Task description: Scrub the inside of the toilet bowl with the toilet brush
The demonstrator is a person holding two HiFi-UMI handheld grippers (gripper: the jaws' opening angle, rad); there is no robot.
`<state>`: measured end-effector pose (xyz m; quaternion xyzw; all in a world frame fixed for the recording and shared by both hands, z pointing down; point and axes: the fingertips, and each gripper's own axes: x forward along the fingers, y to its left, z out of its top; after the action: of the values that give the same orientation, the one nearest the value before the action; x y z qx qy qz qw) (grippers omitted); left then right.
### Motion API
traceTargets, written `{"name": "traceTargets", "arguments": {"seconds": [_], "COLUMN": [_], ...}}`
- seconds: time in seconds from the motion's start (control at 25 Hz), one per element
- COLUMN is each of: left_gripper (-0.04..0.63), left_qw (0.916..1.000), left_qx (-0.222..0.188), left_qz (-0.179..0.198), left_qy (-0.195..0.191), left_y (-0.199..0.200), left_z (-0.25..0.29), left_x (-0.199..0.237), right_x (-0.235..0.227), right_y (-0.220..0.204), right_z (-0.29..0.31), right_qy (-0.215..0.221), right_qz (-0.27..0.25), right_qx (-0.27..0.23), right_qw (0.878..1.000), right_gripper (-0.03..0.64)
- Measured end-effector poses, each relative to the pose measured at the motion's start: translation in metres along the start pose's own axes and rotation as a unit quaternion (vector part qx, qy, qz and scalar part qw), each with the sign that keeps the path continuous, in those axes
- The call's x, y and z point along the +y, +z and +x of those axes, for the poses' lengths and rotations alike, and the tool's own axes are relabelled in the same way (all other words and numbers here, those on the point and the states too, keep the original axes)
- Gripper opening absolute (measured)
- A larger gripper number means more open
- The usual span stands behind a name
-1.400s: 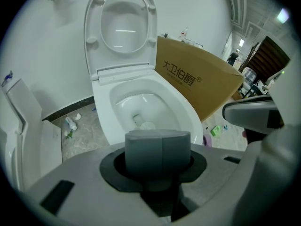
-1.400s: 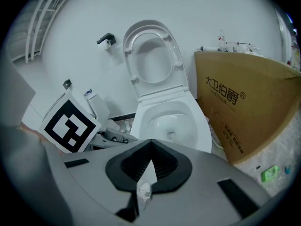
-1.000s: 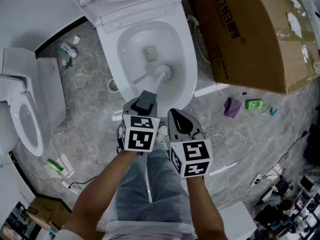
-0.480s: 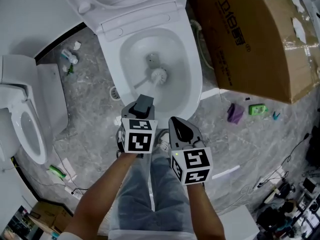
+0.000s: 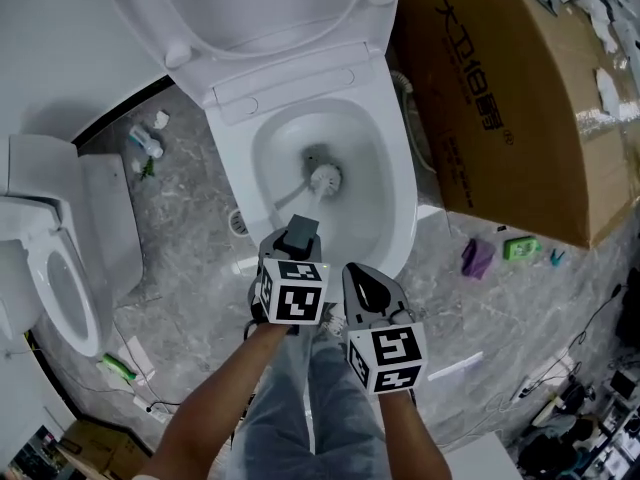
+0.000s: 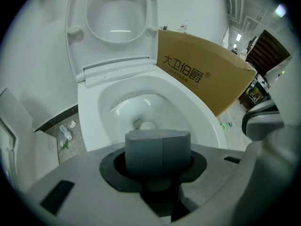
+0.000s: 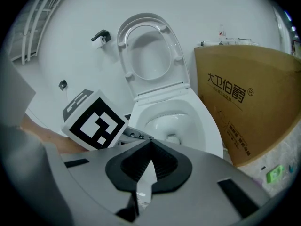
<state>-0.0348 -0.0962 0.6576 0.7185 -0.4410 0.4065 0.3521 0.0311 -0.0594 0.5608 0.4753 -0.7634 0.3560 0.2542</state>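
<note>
A grey marbled floor (image 5: pixel 180 268) is seen beneath the jaws. A toilet (image 5: pixel 398 188) is stood on it just ahead of them, a cardboard box (image 5: pixel 500 98) to their right and a second toilet (image 5: pixel 30 258) well to their left. Litter (a purple scrap (image 5: pixel 477 258), a green packet (image 5: pixel 521 249)) is scattered right of the jaws, near the box.

Between the left gripper's (image 5: pixel 297 236) black-padded grey jaws, a grey-handled, white-headed brush (image 5: pixel 325 178) is being shown; ahead of them a white bowl (image 5: pixel 397 183) is being seen, rightward a brown, dark-printed box (image 5: pixel 500 98).
</note>
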Motion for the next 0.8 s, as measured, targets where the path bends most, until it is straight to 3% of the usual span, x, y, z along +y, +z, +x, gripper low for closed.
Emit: {"name": "traceTargets", "arguments": {"seconds": [0.32,0.8], "left_gripper": [0.158,0.158], "left_qw": [0.9999,0.9999], "left_qx": [0.013,0.001], "left_qz": [-0.002,-0.007], "left_qy": [0.000,-0.007], "left_y": [-0.001,-0.020], "left_z": [0.008,-0.032], "left_x": [0.010,-0.010], "right_x": [-0.003,0.015], "right_y": [0.023,0.016], "right_z": [0.012,-0.013], "right_qy": [-0.003,0.005], "right_qz": [-0.006,-0.010], "right_qx": [-0.014,-0.016], "right_qw": [1.000,1.000], "right_gripper": [-0.002,-0.002]}}
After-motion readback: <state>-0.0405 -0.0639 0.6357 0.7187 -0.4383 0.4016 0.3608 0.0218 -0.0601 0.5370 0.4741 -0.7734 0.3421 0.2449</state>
